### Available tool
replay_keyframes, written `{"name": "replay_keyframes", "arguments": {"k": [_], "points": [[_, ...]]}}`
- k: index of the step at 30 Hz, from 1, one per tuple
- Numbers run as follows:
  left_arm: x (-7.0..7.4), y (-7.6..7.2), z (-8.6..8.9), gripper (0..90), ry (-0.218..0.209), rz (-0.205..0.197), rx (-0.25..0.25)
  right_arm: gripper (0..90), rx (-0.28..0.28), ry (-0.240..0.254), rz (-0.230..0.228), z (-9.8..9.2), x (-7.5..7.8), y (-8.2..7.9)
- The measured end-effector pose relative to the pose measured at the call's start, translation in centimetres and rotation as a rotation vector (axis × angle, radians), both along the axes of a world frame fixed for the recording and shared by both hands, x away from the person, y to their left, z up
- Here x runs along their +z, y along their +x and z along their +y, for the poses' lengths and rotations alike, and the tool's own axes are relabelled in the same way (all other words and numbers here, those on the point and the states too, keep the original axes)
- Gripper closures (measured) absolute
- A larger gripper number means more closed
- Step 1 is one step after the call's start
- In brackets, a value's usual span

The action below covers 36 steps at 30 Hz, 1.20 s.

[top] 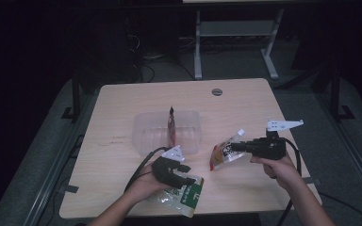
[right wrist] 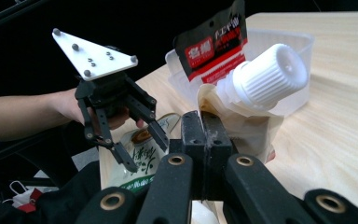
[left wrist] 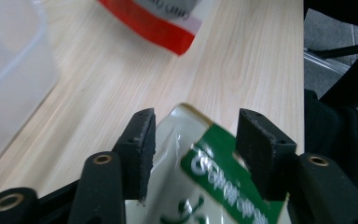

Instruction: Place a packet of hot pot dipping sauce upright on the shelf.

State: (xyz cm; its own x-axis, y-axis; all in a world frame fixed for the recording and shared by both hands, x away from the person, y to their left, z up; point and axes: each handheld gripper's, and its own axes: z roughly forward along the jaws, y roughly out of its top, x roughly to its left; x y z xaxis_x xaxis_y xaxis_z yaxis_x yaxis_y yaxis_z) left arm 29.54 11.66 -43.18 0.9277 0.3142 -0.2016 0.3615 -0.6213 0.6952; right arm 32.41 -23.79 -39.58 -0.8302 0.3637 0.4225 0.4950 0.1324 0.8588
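Right gripper: jaws pressed tight on the edge of the spouted pouch, just below its white ribbed cap. In the high view this gripper lies level, pointing toward 9 o'clock, and carries the pouch at its tips; the red-trimmed bottom end sits at or just above the table, contact not resolvable. Cap points toward 1 o'clock.

Left gripper: jaws spread, pads clear of the packet on both sides. The green-and-white packet lies flat on the wood under the gap, its green band angled toward 5 o'clock. In the right gripper view the left gripper hovers over the same packet, fingers apart, white three-cornered plate on top. In the high view the packet rests near the table's front edge, at 6 o'clock from the clear plastic tub, partly under the left gripper.

Tub: centre of table, at 9 o'clock from the pouch. A red-and-black sachet stands upright in it on edge; same sachet seen behind the cap in the right gripper view.

Person's forearms enter from 6 o'clock.
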Motion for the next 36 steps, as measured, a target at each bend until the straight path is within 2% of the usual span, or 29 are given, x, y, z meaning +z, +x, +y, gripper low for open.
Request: {"name": "replay_keyframes", "arguments": {"k": [9,15,19,23,27,36], "points": [[1.2,-0.8,5.1,37.0,-0.021,-0.013,0.043,89.9,-0.006,0.017,-0.04,0.5,1.6,0.7],[1.2,-1.2,7.5,33.2,-0.014,-0.021,0.075,89.9,-0.009,0.04,-0.065,0.9,3.0,1.3],[1.3,-1.5,9.1,31.8,-0.036,-0.025,0.117,89.9,-0.013,0.048,-0.072,1.2,3.9,1.8],[1.3,-1.8,10.7,29.9,-0.028,-0.025,0.146,89.9,-0.011,0.061,-0.087,1.6,4.7,2.4],[1.0,-2.1,12.1,27.9,-0.033,-0.024,0.18,89.9,-0.011,0.077,-0.1,1.9,5.6,3.1],[1.3,-1.7,13.6,23.1,-0.046,-0.032,0.22,89.9,-0.003,0.085,-0.114,3.5,6.9,4.9]]}}
